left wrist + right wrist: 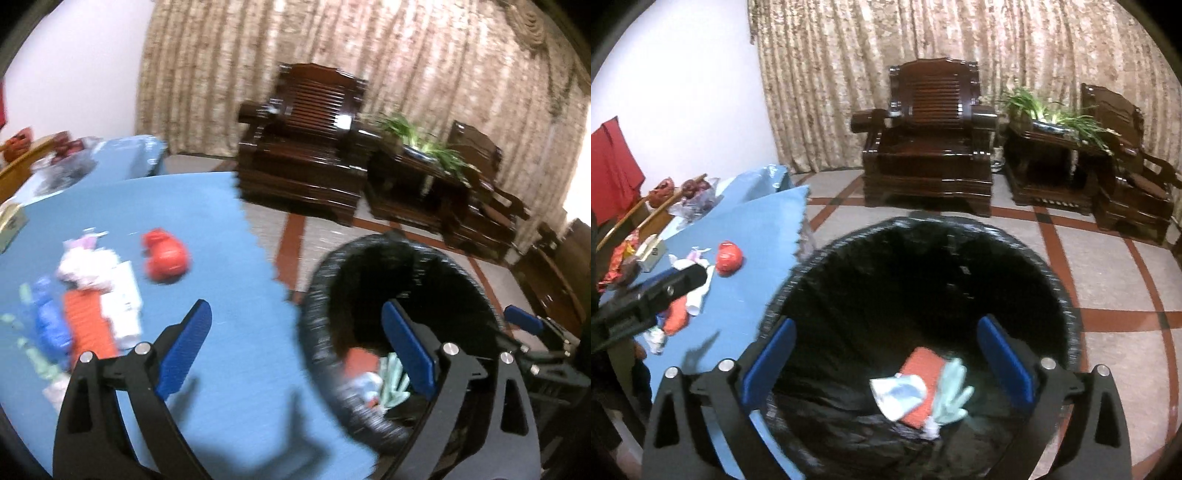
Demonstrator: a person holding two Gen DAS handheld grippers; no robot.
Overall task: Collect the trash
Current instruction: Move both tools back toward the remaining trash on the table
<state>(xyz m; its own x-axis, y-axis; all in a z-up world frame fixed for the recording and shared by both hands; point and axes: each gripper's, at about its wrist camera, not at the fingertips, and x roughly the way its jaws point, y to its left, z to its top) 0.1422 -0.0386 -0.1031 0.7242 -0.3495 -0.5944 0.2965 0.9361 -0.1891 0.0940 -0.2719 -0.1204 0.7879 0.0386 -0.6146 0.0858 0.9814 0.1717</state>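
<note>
A black-lined trash bin (1067, 317) stands on the floor beside a blue-covered table (229, 266). In the bin lie a red packet (923, 369), a white-blue wrapper (897, 393) and a pale green glove (955, 391). My right gripper (886, 365) is open and empty over the bin. My left gripper (295, 343) is open and empty, straddling the table edge and the bin (321, 295). On the table lie a crumpled red piece (164, 256), white tissue (86, 264), a red packet (86, 325), a blue wrapper (50, 325) and white paper (122, 306). The view is blurred.
Dark wooden armchairs (931, 147) and a side table with a plant (1052, 155) stand before beige curtains. The floor (1115, 273) is tiled with red bands. At the table's far left are a small box (650, 253), bagged fruit (698, 192) and a red cloth (613, 166).
</note>
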